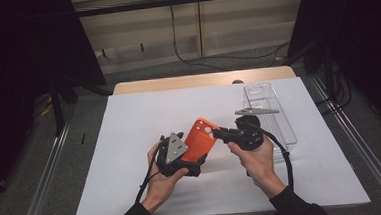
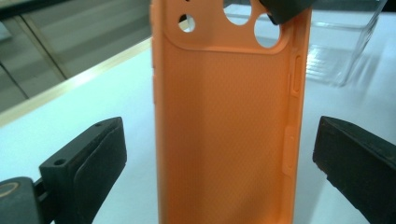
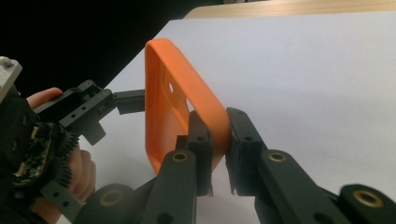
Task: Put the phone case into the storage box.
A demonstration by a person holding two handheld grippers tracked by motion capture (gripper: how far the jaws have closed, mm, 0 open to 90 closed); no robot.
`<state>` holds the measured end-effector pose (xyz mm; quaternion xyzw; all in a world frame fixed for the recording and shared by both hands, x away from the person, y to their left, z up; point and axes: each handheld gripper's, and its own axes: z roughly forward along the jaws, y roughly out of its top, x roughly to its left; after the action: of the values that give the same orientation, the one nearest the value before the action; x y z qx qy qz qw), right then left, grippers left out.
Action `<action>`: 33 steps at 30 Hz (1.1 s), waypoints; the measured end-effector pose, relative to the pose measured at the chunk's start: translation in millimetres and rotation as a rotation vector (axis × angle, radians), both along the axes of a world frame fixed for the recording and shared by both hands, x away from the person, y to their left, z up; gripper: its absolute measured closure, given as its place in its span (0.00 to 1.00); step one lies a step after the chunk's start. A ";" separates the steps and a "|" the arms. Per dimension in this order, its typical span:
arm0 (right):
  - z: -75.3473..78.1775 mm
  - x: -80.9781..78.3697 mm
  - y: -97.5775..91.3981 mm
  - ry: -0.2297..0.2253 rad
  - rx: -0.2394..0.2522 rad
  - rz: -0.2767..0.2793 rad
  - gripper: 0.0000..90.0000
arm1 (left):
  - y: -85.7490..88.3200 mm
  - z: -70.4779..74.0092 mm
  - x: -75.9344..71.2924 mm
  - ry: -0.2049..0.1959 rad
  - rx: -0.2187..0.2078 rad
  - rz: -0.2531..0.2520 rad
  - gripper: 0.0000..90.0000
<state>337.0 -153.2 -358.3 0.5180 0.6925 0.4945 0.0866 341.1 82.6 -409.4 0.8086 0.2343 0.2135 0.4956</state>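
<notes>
- Orange silicone phone case (image 1: 201, 138) hangs above the white table (image 1: 130, 141), pinched at its camera-hole corner by your right gripper (image 3: 218, 140) alone.
- Your left gripper (image 2: 219, 154) stands wide open, pads clear; a twist could slip the case.

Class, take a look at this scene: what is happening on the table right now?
A person works with two hand-held grippers over a white table. The right gripper is clamped on the top edge of an orange phone case, holding it up off the table. The left gripper has its jaws open, standing apart on either side of the case without pressing it. A clear plastic box lies at the table's right.
</notes>
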 end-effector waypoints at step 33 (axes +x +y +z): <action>3.5 8.3 -27.0 -0.090 -0.075 -0.040 0.90 | 32.9 -0.1 6.7 0.037 -0.127 0.062 0.03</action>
<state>345.3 -180.1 -354.8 0.5054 0.6953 0.4893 0.1470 347.8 115.5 -409.5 0.7719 0.2815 0.1984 0.5344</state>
